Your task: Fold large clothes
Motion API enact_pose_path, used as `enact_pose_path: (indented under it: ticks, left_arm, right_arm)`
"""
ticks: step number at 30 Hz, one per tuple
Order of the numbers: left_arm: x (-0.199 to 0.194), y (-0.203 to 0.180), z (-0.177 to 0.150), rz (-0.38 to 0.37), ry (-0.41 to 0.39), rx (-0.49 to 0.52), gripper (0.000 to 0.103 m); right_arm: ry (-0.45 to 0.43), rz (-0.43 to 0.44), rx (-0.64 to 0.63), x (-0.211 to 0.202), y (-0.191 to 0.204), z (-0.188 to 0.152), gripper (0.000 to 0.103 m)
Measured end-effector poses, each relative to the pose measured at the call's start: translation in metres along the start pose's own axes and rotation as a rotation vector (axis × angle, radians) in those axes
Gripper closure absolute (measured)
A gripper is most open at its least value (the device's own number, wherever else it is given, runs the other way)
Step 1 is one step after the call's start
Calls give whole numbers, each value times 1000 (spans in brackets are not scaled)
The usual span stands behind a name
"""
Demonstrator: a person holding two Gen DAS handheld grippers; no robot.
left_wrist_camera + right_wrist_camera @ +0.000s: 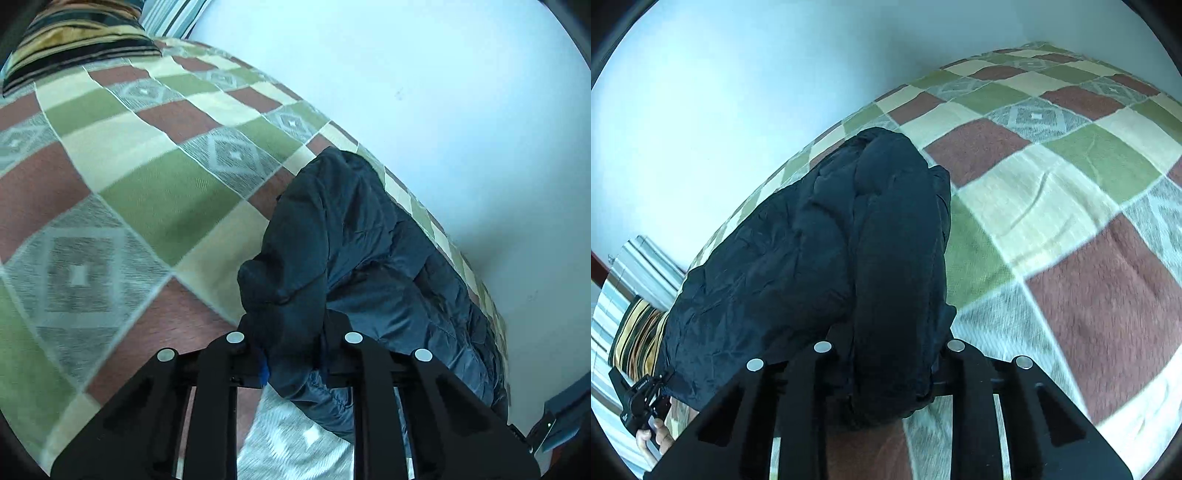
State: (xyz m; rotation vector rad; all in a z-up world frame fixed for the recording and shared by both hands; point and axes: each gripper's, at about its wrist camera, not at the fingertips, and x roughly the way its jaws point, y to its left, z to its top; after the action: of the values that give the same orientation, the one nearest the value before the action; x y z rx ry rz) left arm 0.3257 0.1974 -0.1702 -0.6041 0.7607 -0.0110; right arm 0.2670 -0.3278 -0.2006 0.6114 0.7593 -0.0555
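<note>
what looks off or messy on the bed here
Only the dark puffy jacket: it lies bunched and rumpled along the wall-side edge of the checked bedspread, not flat. Both grippers pinch thick folds of it. Nothing looks spilled or damaged.

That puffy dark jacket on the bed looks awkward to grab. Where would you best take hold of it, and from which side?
By its near edge, coming from the bed's open side, angled downward. The dark puffer jacket lies along the wall, so the far side is blocked. Its thick rolled edge bunches into ridges that jaws can pinch; the left gripper and right gripper each already clamp one.
</note>
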Motion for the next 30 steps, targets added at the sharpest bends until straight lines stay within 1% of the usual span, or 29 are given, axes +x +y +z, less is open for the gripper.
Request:
enact_pose_path:
  ticks: [3, 7, 9, 16, 20, 24, 26, 27, 29, 30]
  left_arm:
    - [-19, 15, -5, 15, -1, 7, 85]
    - [-54, 48, -19, 20, 18, -36, 85]
    - [-73, 60, -27, 31, 17, -36, 85]
    - [-120, 87, -50, 63, 25, -34, 85]
    - [-134, 101, -59, 60, 39, -41, 85]
    - [-131, 106, -61, 59, 39, -56, 85]
    - [-131, 103, -62, 73, 40, -42, 83]
    - [-131, 102, -61, 82, 41, -32, 79]
    - [-133, 103, -61, 96, 52, -26, 71]
    - [-135, 105, -61, 97, 57, -31, 65]
  right_arm:
    - [25, 22, -9, -11, 4, -21, 78]
    - [48, 51, -10, -30, 8, -49, 78]
    - [59, 61, -18, -42, 9, -64, 78]
    - [87, 65, -33, -80, 8, -110, 78]
    - [92, 64, -45, -89, 5, -124, 78]
    - [84, 55, -69, -89, 8, -124, 75]
    - [87, 61, -52, -91, 5, -121, 72]
    - [89, 62, -44, -92, 3, -119, 67]
    - [78, 45, -32, -98, 0, -117, 64]
    - [68, 33, -38, -103, -1, -117, 62]
